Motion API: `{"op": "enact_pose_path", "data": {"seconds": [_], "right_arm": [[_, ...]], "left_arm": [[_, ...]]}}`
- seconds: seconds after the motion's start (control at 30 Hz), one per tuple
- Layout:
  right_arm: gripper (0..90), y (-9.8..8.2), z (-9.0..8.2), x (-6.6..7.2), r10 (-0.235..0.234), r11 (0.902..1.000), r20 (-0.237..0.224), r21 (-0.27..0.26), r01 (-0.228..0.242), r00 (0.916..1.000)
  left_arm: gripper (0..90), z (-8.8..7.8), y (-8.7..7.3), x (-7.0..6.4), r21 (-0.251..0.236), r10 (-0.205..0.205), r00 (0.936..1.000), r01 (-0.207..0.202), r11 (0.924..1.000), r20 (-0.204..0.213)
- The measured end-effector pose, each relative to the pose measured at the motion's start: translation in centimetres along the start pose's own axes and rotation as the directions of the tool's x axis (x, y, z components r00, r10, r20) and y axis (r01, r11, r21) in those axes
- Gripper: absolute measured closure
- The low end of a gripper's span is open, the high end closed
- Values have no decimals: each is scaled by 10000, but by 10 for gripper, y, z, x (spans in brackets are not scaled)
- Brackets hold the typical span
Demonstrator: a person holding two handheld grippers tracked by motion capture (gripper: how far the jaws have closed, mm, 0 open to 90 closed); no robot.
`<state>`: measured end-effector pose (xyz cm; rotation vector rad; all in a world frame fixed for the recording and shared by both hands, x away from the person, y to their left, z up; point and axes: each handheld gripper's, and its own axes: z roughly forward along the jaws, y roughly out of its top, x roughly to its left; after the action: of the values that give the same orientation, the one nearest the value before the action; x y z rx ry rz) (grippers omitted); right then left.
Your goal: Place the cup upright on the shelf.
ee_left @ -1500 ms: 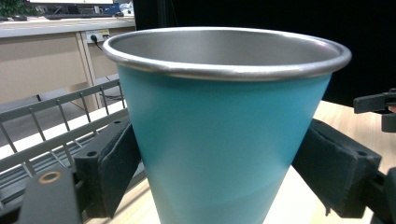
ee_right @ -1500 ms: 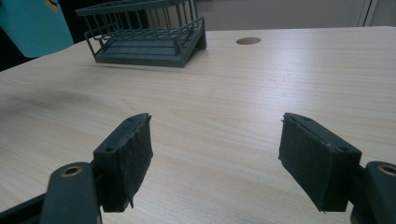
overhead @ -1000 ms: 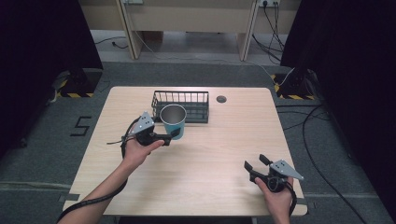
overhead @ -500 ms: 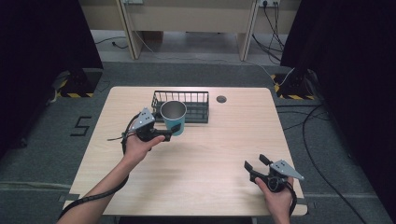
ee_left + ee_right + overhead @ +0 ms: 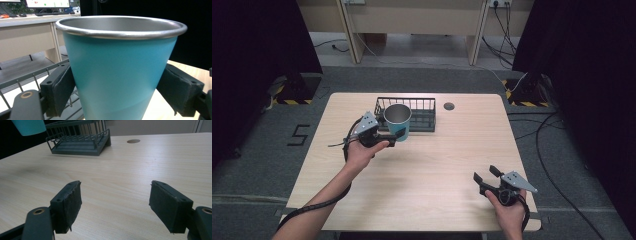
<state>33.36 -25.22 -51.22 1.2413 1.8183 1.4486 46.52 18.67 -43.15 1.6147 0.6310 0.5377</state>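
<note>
The left gripper (image 5: 398,134) is clamped on the cup (image 5: 397,120), one black pad pressed to each side of its teal wall, as the left gripper view shows with the steel rim upright between them. The right gripper (image 5: 486,178) rests low on the table (image 5: 437,165) at about five o'clock from the table's middle, jaws spread wide with nothing between them. Seen from above, the cup sits at roughly eleven o'clock from the table's centre, held at the near-left corner of the wire basket (image 5: 422,114); whether its base is over the basket floor or just outside the rim I cannot tell. In the right gripper view the cup's bottom hangs above the table, so it looks lifted, not standing. The step in hand seems to be carrying the cup into the basket. The next move likely calls for a short shift toward twelve o'clock to clear the near rim, keeping the cup upright, then lowering and releasing.
</note>
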Motion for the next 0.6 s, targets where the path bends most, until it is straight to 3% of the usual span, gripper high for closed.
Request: {"op": "enact_pose_path", "data": {"seconds": [0.6], "right_arm": [[265,0,0,0,58,10000,-15,-2,-58,10000]], "left_arm": [[168,11,9,10,-75,-93,9996,91,9999,-270]]}}
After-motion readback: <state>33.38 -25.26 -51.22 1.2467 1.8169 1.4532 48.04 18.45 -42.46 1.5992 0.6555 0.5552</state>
